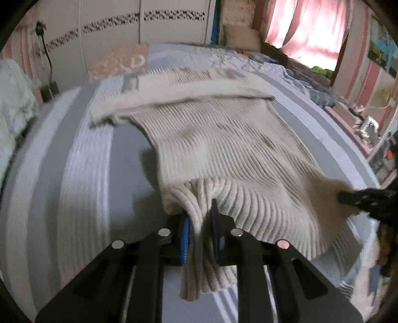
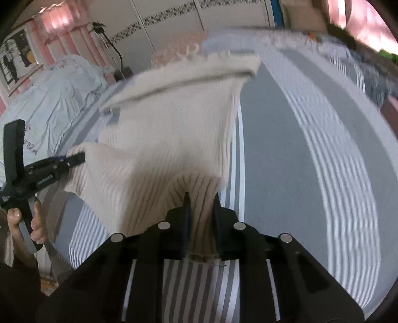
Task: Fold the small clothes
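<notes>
While your left hand-held gripper (image 1: 200,223) pinches one corner of the ribbed beige sweater (image 1: 223,139), your right hand-held gripper (image 2: 202,211) clamps another — above the striped bed (image 1: 82,159).

Grey-and-white striped bedspread (image 1: 74,159) across a bed, blurred in places. Behind it, white wardrobe doors (image 1: 174,22) banded with a dark patterned strip. Pink curtains (image 1: 306,27) at right, lit from behind by daylight through a window. Pink-and-white striped wall (image 1: 370,82) further right, with a picture (image 1: 380,54) hung on it. Pale green bedding (image 2: 57,99) heaped at left. Peach pillow (image 1: 119,60) near the wardrobe. Cluttered shelf (image 1: 368,124) along the right edge.
</notes>
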`<action>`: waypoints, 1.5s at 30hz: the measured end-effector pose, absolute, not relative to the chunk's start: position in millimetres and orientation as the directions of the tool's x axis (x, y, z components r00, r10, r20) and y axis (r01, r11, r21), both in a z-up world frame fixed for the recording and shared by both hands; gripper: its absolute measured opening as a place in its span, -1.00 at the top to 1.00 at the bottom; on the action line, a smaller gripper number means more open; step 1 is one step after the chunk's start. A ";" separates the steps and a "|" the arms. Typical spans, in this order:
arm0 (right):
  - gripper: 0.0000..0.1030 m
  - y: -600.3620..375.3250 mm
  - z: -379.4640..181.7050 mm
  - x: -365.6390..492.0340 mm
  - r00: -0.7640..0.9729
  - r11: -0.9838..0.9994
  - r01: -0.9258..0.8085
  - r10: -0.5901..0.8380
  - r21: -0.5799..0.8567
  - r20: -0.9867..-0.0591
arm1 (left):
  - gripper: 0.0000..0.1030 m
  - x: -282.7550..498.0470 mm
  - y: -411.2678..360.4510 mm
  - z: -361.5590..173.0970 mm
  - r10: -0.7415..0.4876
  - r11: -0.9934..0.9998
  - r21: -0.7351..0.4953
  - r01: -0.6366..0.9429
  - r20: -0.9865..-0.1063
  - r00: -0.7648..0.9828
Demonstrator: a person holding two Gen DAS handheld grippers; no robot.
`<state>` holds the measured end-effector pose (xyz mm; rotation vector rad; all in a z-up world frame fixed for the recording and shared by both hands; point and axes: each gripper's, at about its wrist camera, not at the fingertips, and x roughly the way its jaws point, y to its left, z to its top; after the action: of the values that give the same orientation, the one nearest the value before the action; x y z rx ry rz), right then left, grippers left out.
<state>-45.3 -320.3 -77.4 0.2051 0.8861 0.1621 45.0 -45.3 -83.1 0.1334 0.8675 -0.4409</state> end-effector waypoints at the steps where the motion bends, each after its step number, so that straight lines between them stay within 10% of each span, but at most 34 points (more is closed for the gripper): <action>1: 0.68 -318.7 -71.2 -41.0 0.644 0.972 -0.060 0.211 0.227 -0.735 | 0.70 48.8 -45.7 -80.3 -0.311 0.904 -0.049 0.424 -0.757 0.575; 21: 0.68 -303.9 49.1 68.9 0.951 0.953 0.013 -0.105 -0.301 -0.291 | 0.70 141.6 -41.8 28.4 -0.160 0.943 0.159 0.293 -0.553 0.817; 36: 0.67 -324.3 -63.4 267.0 0.747 0.939 -0.091 -0.155 -0.332 -0.646 | 0.67 316.2 -82.9 -72.9 -0.032 0.913 0.245 0.327 -0.754 0.656; 45: 0.22 -351.8 -56.1 283.2 0.712 0.994 -0.103 0.041 -0.047 -0.701 | 0.01 346.8 -78.8 -96.7 -0.028 0.920 0.212 0.329 -0.803 0.595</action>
<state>283.2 -351.8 -56.1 -0.0849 0.7750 0.0802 346.8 -78.8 -96.7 0.3588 0.9142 -0.2127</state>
